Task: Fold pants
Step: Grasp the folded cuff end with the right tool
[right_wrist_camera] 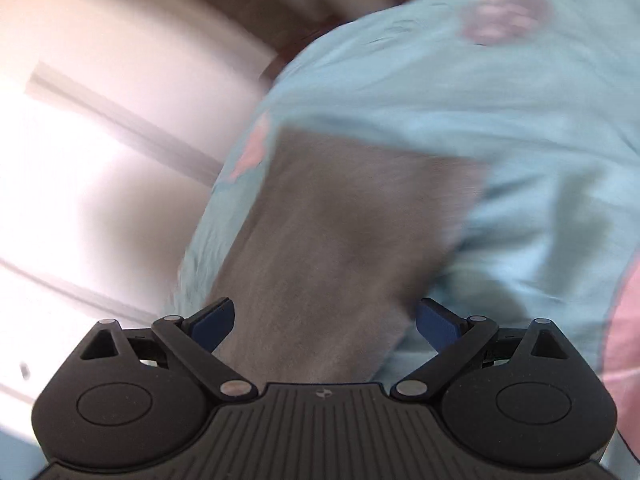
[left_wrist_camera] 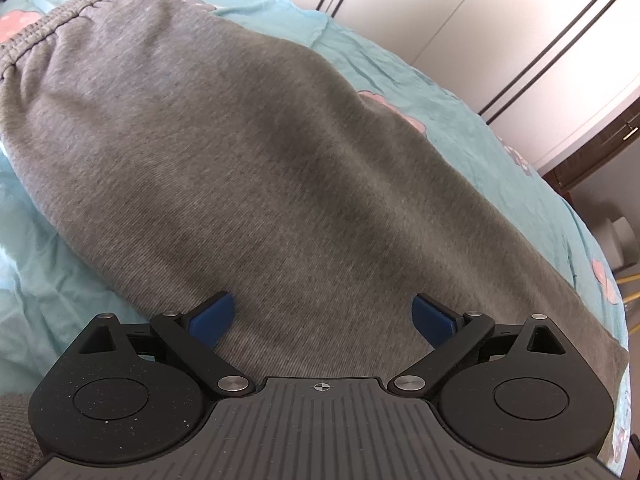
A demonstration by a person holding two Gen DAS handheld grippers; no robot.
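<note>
Grey pants [left_wrist_camera: 248, 168] flat on turquoise bedsheet [left_wrist_camera: 440, 92]; both grippers' jaws spread wide.

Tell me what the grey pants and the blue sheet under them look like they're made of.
The pants look like thick knit sweatpant fabric, probably cotton blend: matte, fine ribbed weave, gathered elastic waistband. The sheet looks like thin woven cotton, smooth, finely creased, with pink printed shapes.

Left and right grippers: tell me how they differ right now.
The left gripper hangs over the wide body of the gray pants, waistband ahead; the right gripper is over a narrow leg end near the edge of the blue bedsheet. The left wrist view is sharp, the right wrist view motion-blurred. Both stand open, holding nothing.
</note>
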